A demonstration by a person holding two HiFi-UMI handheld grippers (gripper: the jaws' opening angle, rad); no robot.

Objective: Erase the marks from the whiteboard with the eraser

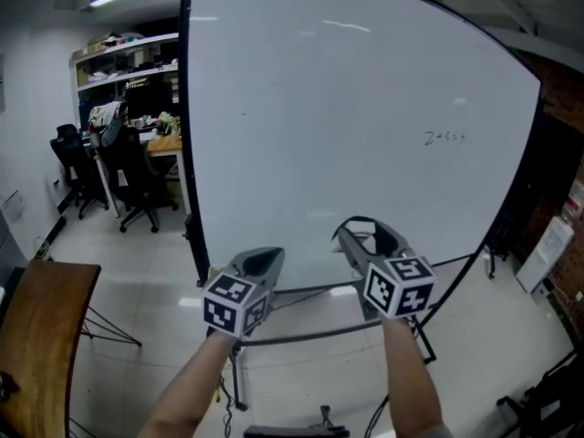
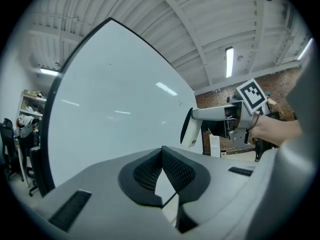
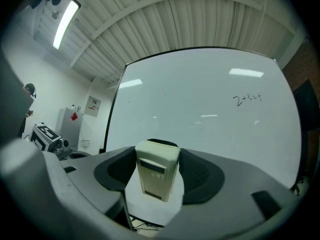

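Note:
A large whiteboard (image 1: 347, 126) on a black stand fills the head view, with a short line of small marks (image 1: 445, 138) at its upper right. The same marks (image 3: 247, 98) show in the right gripper view. My right gripper (image 1: 365, 237) is held low in front of the board, well below the marks. It is shut on a white eraser (image 3: 155, 179), which stands upright between the jaws with its black felt side (image 2: 187, 126) towards the board. My left gripper (image 1: 262, 263) hovers to its left, shut with nothing in it, its pads (image 2: 172, 170) pressed together.
Black office chairs (image 1: 137, 176), a desk and cluttered shelves (image 1: 128, 71) stand at the far left. A wooden table (image 1: 46, 336) sits at the near left. The board's stand legs (image 1: 319, 336) spread over the pale floor. A brick wall (image 1: 566, 89) and a white box (image 1: 545, 249) are on the right.

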